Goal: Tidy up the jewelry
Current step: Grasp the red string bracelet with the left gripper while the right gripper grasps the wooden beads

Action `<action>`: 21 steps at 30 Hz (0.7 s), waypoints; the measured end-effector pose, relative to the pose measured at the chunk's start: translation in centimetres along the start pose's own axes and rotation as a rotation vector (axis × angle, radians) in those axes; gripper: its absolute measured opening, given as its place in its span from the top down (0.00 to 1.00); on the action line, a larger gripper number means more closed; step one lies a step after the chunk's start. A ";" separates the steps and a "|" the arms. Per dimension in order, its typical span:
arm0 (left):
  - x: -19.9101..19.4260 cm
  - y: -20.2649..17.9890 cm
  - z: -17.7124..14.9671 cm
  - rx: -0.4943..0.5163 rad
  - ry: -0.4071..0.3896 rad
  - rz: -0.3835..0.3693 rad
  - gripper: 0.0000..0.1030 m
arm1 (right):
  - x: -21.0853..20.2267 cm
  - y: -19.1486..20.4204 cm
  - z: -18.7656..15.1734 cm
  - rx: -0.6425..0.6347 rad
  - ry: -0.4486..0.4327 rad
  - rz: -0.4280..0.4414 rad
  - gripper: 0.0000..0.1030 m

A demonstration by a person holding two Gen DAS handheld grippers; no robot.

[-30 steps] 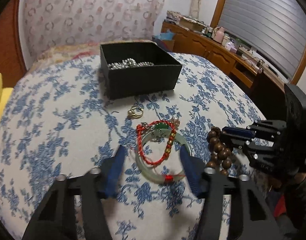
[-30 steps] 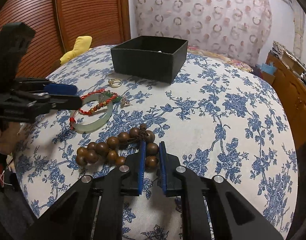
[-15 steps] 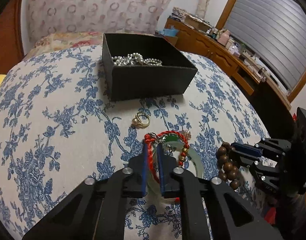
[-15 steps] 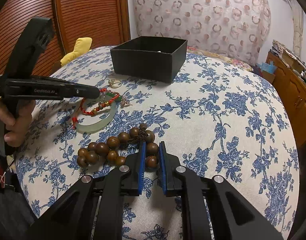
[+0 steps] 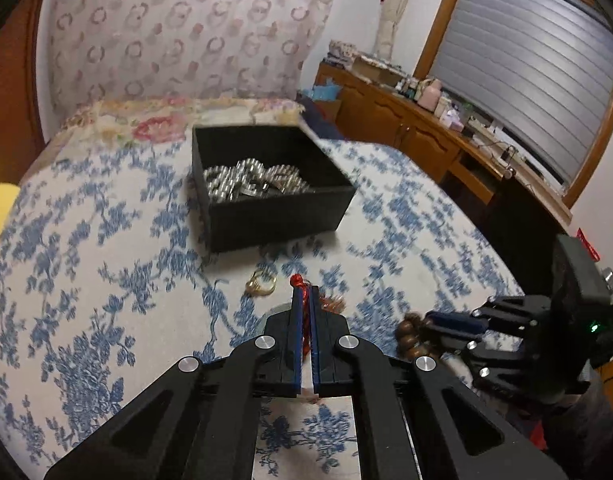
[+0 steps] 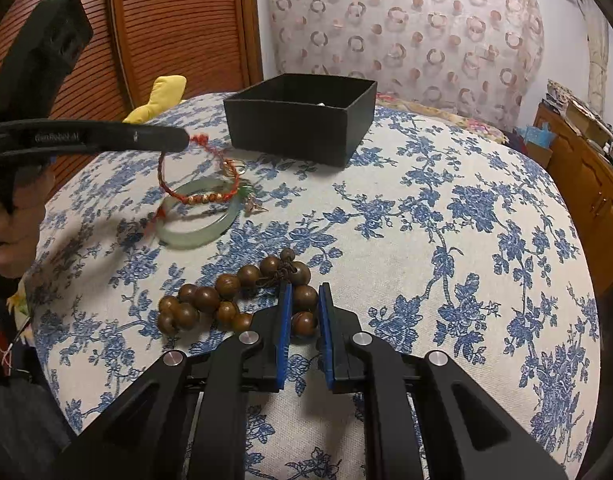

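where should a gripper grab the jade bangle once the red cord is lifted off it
Grip the jade bangle across its near band, one finger inside the ring and one outside, coming from above. It lies flat on the tablecloth, so only its rim gives purchase.

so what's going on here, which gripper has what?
A person is sorting jewelry on a floral tablecloth with two handheld grippers. The left gripper is shut on the red cord bracelet, lifting one end while the rest drapes over the jade bangle. The right gripper is shut on the wooden bead bracelet, which lies on the cloth. The black box already holds silver beads. A gold ring sits loose before it.
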State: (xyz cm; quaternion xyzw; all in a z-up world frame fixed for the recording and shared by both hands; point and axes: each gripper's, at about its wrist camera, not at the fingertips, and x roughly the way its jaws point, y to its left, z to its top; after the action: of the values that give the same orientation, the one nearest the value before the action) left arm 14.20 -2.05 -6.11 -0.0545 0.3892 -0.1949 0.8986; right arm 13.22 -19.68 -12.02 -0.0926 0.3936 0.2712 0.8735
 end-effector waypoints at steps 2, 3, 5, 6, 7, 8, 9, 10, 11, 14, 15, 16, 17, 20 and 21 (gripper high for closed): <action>-0.7 -0.5 0.4 0.014 -0.018 0.001 0.98 | -0.2 0.0 0.0 -0.002 -0.008 0.002 0.86; -0.9 -0.6 0.6 0.018 -0.024 0.000 0.98 | -0.3 0.0 0.1 -0.002 -0.011 -0.001 0.86; -1.5 -0.8 0.8 0.024 -0.037 -0.006 0.98 | -0.5 0.2 0.0 -0.004 -0.014 -0.008 0.86; -1.9 -0.9 0.9 0.025 -0.045 -0.008 0.98 | -0.6 0.3 0.1 -0.005 -0.019 -0.011 0.86; -2.1 -1.0 1.0 0.027 -0.050 -0.011 0.98 | -0.7 0.3 0.2 -0.007 -0.023 -0.012 0.86; -2.4 -1.1 1.0 0.029 -0.056 -0.014 0.98 | -0.9 0.5 0.3 -0.011 -0.028 -0.016 0.86; -2.7 -1.2 1.2 0.031 -0.063 -0.016 0.98 | -1.0 0.5 0.4 -0.012 -0.034 -0.017 0.86; -2.9 -1.2 1.2 0.031 -0.067 -0.018 0.98 | -1.2 0.6 0.5 -0.013 -0.038 -0.016 0.86; -3.0 -1.2 1.3 0.033 -0.071 -0.019 0.98 | -1.4 0.7 0.8 -0.015 -0.044 -0.013 0.86; -3.5 -1.3 1.4 0.035 -0.078 -0.023 0.98 | -1.7 1.0 1.3 -0.027 -0.051 -0.010 0.86; -3.6 -1.3 1.4 0.035 -0.079 -0.022 0.98 | -1.7 1.1 1.3 -0.030 -0.053 -0.011 0.86; -3.6 -1.2 1.4 0.035 -0.079 -0.021 0.98 | -1.8 1.2 1.4 -0.033 -0.054 -0.010 0.86; -3.5 -1.1 1.3 0.033 -0.078 -0.021 0.98 | -1.8 1.2 1.5 -0.035 -0.055 -0.010 0.86; -3.5 -0.6 1.2 0.026 -0.072 -0.015 0.98 | -1.8 1.3 1.6 -0.035 -0.055 -0.011 0.86; -3.4 -0.2 1.1 0.021 -0.070 -0.010 0.98 | -1.7 1.3 1.6 -0.034 -0.055 -0.011 0.85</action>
State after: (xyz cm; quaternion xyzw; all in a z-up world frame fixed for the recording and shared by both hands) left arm 12.81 -1.00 -2.98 -0.0538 0.3551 -0.2013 0.9113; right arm 12.55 -18.69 -9.63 -0.1021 0.3644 0.2757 0.8836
